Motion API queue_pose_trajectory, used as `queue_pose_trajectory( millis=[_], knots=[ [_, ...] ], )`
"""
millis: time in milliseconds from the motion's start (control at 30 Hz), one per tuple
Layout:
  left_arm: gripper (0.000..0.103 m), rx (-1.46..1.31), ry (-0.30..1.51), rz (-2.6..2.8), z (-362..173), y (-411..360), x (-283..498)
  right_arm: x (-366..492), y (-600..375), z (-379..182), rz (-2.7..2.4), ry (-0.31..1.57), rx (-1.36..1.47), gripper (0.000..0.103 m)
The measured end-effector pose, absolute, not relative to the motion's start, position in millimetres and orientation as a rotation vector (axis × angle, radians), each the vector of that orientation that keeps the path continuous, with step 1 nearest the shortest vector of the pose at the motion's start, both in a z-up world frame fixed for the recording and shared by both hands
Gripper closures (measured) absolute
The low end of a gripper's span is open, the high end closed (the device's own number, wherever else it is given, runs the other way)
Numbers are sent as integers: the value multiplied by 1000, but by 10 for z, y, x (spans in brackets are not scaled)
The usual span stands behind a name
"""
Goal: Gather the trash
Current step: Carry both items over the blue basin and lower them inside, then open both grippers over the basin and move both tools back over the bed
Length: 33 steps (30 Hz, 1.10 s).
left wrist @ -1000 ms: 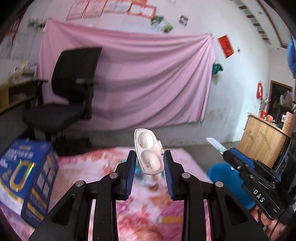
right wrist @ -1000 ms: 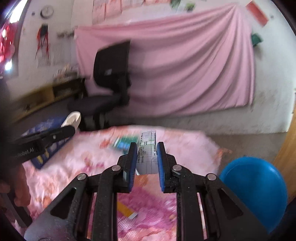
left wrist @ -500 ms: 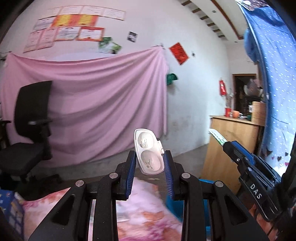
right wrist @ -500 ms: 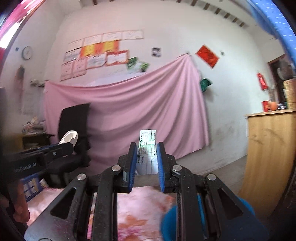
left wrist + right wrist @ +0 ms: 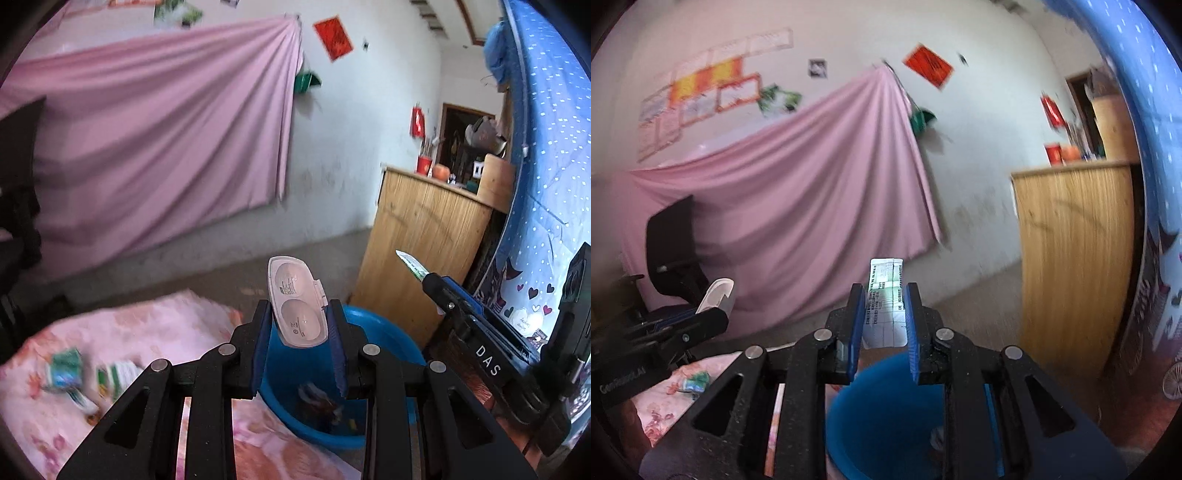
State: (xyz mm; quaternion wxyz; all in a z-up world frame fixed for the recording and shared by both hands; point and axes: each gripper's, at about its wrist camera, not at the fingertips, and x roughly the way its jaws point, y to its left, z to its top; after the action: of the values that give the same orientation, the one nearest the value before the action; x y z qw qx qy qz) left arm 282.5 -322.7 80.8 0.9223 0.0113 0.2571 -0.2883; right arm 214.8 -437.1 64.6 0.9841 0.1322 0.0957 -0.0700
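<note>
The left tongs [image 5: 299, 339] are gripping a clear plastic case [image 5: 297, 303] with 2 round wells, holding it upright above the near rim of the blue basin [image 5: 388, 332]. The right tongs [image 5: 884, 325] are pinching a printed paper slip [image 5: 885, 295], standing on end over the basin [image 5: 882, 417]. Some scraps [image 5: 321, 402] are lying inside the basin. Green wrappers [image 5: 66, 371] are lying on the pink floral cloth [image 5: 147, 325] beside the basin. A wooden cabinet [image 5: 424, 251] is standing behind the basin.
</note>
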Motion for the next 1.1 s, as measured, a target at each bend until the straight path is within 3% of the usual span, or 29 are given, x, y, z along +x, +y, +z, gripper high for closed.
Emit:
queue_pose_trajectory(
  millis=[333, 633, 767, 933, 1100],
  knots=[
    [77, 24, 751, -592, 600, -3593, 3185, 2366, -4613, 319, -171, 387, 346, 52],
    [77, 9, 807, -589, 490, -3518, 3257, 2485, -4739, 164, -164, 463, 387, 52],
    [68, 0, 817, -586, 481, -3490, 3274, 2511, -4743, 145, -159, 475, 392, 52],
    [66, -30, 786, -562, 501, -3354, 3236, 2560, -4756, 105, -158, 500, 391, 51],
    [46, -68, 706, -513, 565, -3065, 3110, 2570, -4753, 116, -159, 500, 382, 50]
  ],
)
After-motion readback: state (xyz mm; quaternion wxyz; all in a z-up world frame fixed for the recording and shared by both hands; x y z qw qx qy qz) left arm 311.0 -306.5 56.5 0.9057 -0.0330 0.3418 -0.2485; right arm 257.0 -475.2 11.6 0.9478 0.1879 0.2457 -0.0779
